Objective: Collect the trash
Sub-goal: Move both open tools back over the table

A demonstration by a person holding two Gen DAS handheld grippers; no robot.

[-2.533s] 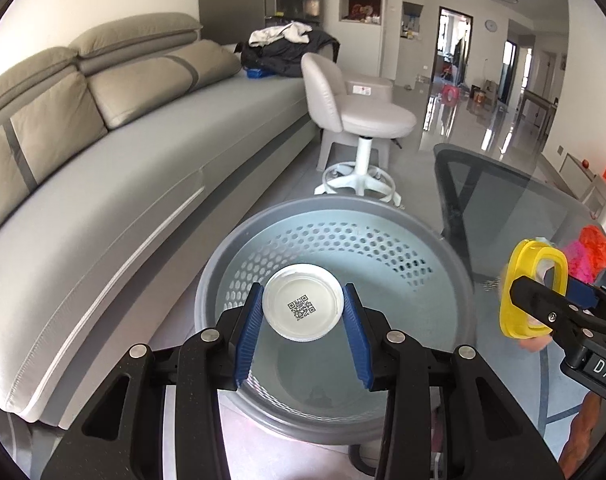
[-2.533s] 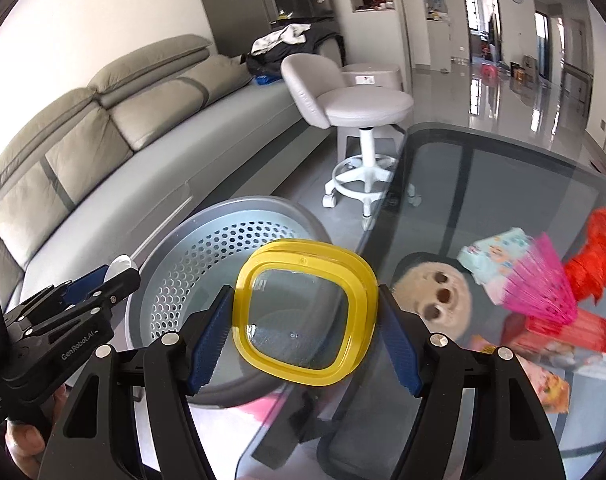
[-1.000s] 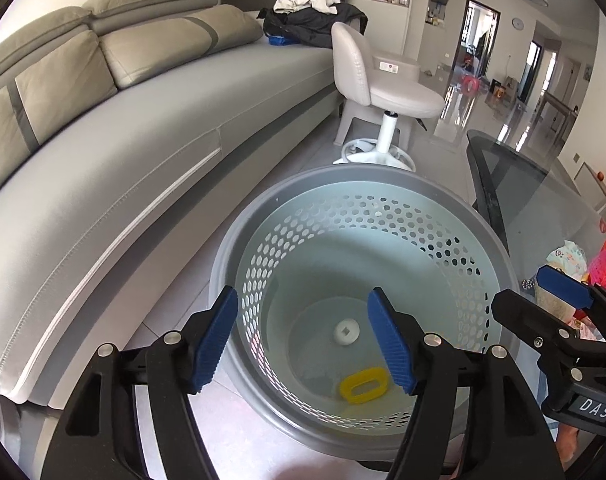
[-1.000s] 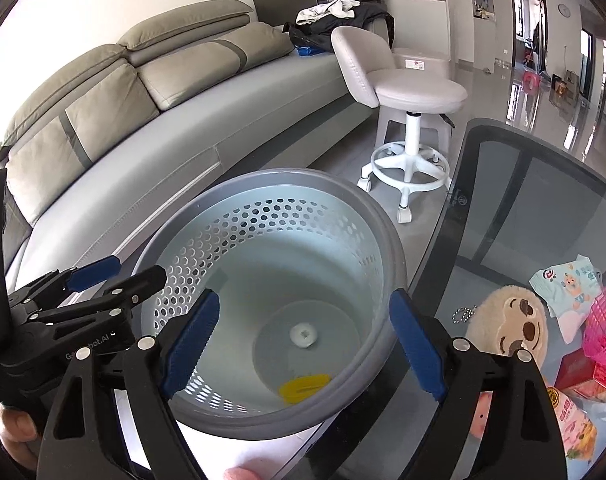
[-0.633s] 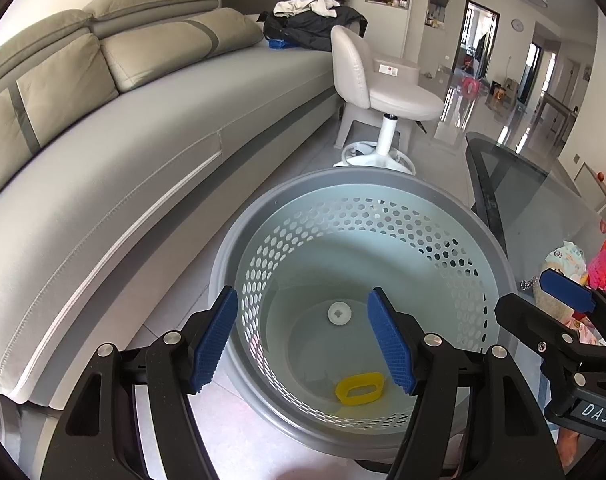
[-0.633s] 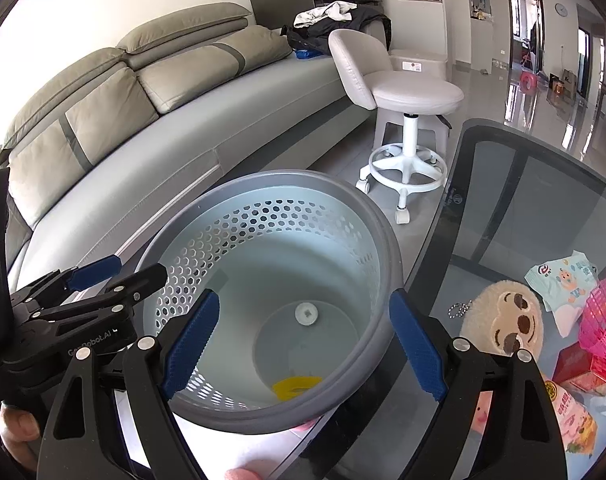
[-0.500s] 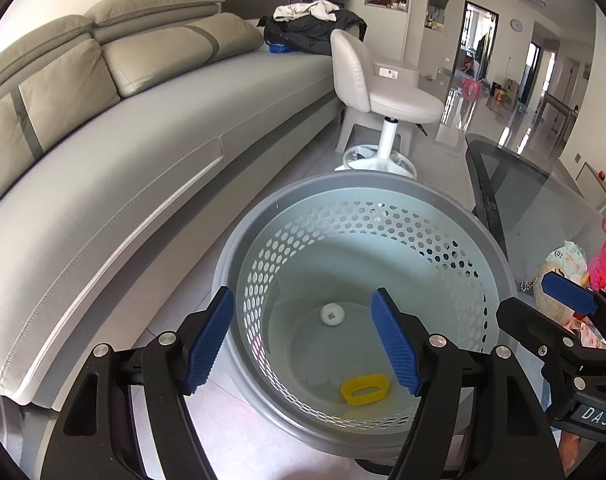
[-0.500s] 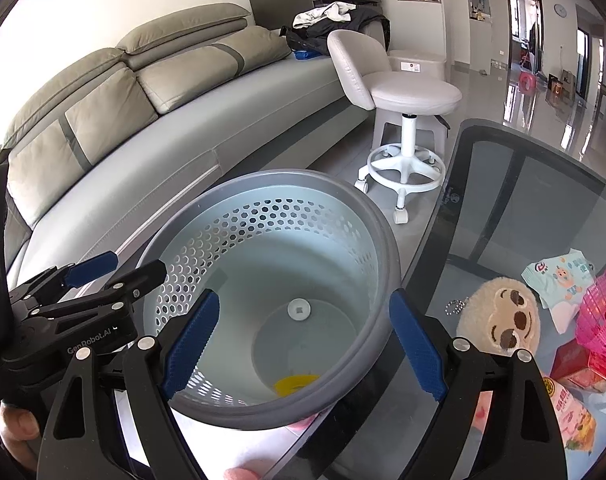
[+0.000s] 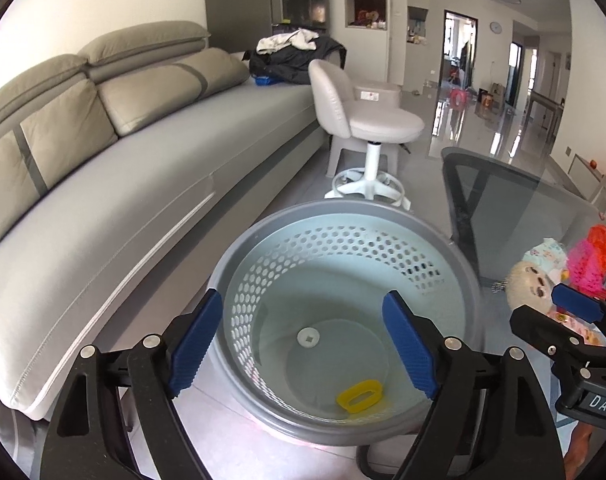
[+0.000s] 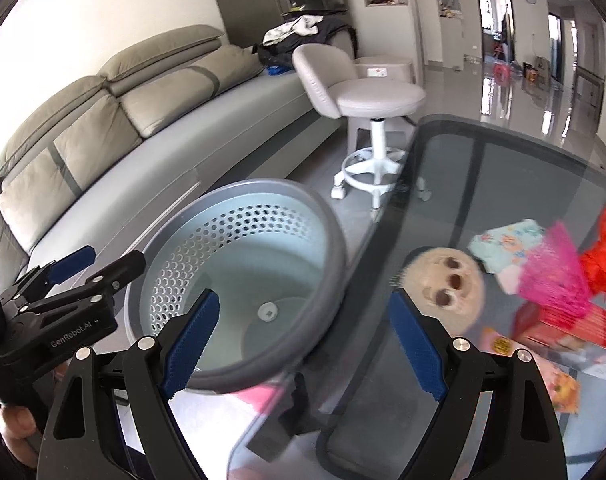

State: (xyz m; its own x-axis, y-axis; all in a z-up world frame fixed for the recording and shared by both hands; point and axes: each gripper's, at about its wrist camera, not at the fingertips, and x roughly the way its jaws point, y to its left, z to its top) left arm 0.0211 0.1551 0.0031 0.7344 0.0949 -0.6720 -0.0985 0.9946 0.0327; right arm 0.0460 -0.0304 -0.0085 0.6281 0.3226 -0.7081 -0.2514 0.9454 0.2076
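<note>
A grey perforated bin stands on the floor between the sofa and the glass table; it also shows in the right wrist view. A white round lid and a yellow lid ring lie on its bottom; the white lid shows in the right wrist view. My left gripper is open and empty above the bin. My right gripper is open and empty over the bin's right rim and the table edge.
A glass table on the right carries a round plush face, a patterned tissue pack, a pink mesh piece, red items and wrappers. A grey sofa runs along the left. A white stool stands behind the bin.
Both grippers let go of their lids, which now lie in the bin. Both views have since risen and pulled back; the right gripper has swung right toward the table.
</note>
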